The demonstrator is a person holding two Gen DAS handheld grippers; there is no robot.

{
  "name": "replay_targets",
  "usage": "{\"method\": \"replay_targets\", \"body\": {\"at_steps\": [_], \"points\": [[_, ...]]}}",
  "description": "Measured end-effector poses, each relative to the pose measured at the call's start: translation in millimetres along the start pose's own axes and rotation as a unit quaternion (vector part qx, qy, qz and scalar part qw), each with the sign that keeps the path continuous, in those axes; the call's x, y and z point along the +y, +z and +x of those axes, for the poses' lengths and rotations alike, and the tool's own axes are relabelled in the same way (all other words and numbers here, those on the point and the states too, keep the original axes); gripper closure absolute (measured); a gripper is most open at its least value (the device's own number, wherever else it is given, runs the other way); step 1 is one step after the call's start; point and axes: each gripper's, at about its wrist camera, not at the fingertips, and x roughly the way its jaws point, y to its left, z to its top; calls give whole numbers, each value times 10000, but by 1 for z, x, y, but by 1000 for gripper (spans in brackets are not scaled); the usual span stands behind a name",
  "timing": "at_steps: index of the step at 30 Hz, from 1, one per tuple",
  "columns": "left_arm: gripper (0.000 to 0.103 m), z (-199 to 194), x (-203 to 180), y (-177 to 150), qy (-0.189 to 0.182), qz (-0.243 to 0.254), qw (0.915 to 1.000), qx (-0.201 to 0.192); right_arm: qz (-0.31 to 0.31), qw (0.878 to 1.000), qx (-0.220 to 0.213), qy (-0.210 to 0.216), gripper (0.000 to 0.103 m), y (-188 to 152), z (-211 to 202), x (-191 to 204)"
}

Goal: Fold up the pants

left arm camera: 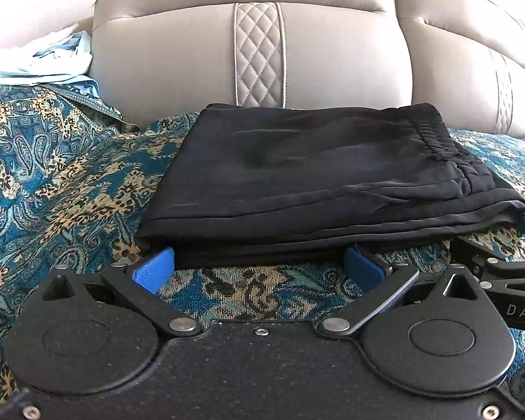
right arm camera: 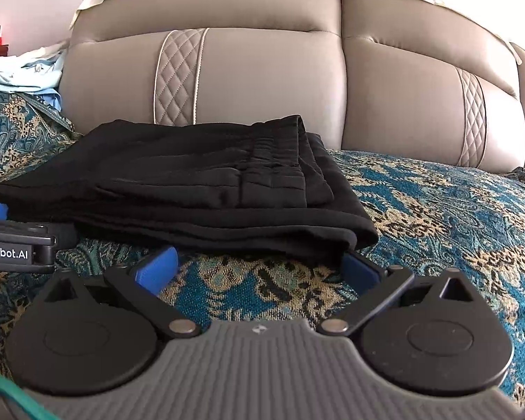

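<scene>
The black pants (left arm camera: 308, 178) lie folded into a thick rectangle on the patterned bedspread (left arm camera: 59, 182), with the elastic waistband on top toward the right. My left gripper (left arm camera: 259, 262) stands open at the near edge of the stack, its blue fingertips just under the lowest fold. In the right wrist view the same pants (right arm camera: 192, 189) fill the left centre. My right gripper (right arm camera: 259, 266) is open too, and its right blue pad (right arm camera: 358, 266) is tucked under the pants' near right corner. Neither gripper holds cloth.
A padded grey headboard (left arm camera: 178, 63) rises right behind the pants. Light blue and white clothes (left arm camera: 45, 59) are piled at the far left of the bed. Each gripper shows in the other's view: the right one (left arm camera: 500, 273), the left one (right arm camera: 14, 245).
</scene>
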Motion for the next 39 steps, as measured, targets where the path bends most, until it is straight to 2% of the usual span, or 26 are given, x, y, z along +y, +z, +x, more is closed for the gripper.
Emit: {"method": "replay_targets", "body": {"at_steps": [39], "points": [[0, 4, 0, 3, 53, -12, 9999, 145, 25, 10000, 3, 16, 0, 0, -1, 1]]}}
